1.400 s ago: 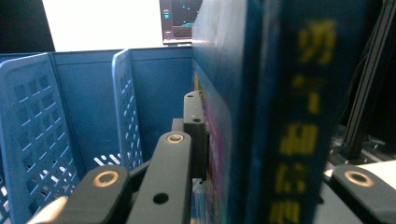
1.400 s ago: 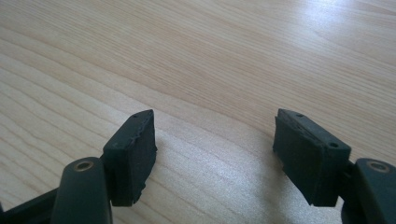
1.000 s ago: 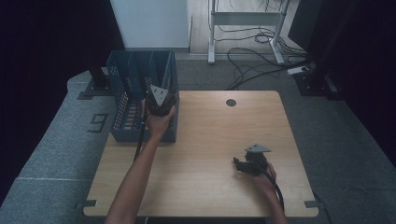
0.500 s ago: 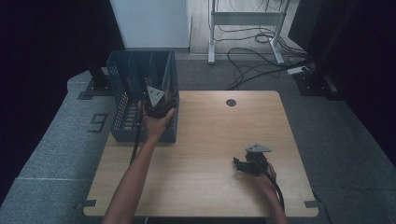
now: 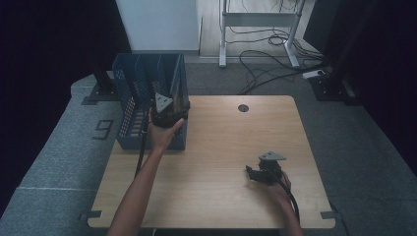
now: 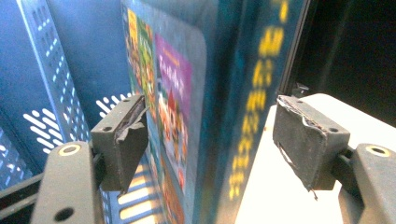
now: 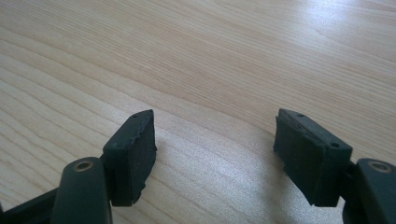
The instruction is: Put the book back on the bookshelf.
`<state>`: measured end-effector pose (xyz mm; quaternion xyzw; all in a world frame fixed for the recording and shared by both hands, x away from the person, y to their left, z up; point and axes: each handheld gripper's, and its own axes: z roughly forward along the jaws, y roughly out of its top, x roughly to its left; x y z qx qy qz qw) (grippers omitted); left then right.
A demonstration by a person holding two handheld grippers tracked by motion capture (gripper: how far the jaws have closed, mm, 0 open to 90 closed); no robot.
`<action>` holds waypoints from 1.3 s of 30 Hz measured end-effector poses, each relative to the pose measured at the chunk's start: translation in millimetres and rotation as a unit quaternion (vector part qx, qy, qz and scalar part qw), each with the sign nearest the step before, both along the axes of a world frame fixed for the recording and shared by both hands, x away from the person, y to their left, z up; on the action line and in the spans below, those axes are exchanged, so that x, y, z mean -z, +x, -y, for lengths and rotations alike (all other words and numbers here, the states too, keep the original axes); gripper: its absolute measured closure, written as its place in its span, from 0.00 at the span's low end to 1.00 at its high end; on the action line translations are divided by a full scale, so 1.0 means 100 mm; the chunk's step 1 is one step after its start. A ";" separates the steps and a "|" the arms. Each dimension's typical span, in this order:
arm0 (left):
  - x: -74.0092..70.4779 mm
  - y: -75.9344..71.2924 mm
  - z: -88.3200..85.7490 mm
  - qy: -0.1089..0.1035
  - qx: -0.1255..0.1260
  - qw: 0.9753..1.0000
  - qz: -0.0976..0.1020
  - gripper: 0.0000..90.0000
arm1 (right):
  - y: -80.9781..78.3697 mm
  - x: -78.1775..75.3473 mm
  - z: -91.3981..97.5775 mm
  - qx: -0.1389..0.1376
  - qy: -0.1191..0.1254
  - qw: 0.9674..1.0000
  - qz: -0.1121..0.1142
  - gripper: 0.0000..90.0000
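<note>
A dark teal book with yellow spine lettering and a colourful cover stands upright in the right end of the blue mesh basket. My left gripper is open, and the book stands between its jaws. The left pad is close to the cover, while the right pad stands clear of the spine. From above, the left gripper is held at the basket's right compartment. My right gripper is open with nothing between its pads. It rests low over the wooden table, at the front right.
The basket stands on the table's back left corner and has several dividers. A round cable hole sits near the table's far edge. Beyond the table are a white desk frame and loose cables on the floor.
The left hand has shifted very slightly at the basket. The right gripper has stayed where it was.
</note>
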<state>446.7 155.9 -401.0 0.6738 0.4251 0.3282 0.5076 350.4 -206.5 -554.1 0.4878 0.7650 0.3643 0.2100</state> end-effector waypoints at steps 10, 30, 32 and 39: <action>0.05 -0.14 -0.07 -0.006 0.007 1.000 -0.007 0.27 | 0.00 0.00 0.00 -0.001 0.001 1.000 -0.001 0.32; 0.15 -0.61 -0.23 0.006 0.054 0.998 -0.034 0.27 | 0.00 0.00 0.00 0.001 0.001 1.000 0.000 0.32; 0.18 -0.66 -0.23 0.003 0.058 0.998 -0.038 0.27 | 0.00 0.00 0.00 0.000 0.002 1.000 -0.001 0.32; 0.33 -0.82 -0.28 0.003 0.058 0.996 -0.064 0.27 | 0.01 0.00 0.01 -0.001 0.004 1.000 -0.002 0.32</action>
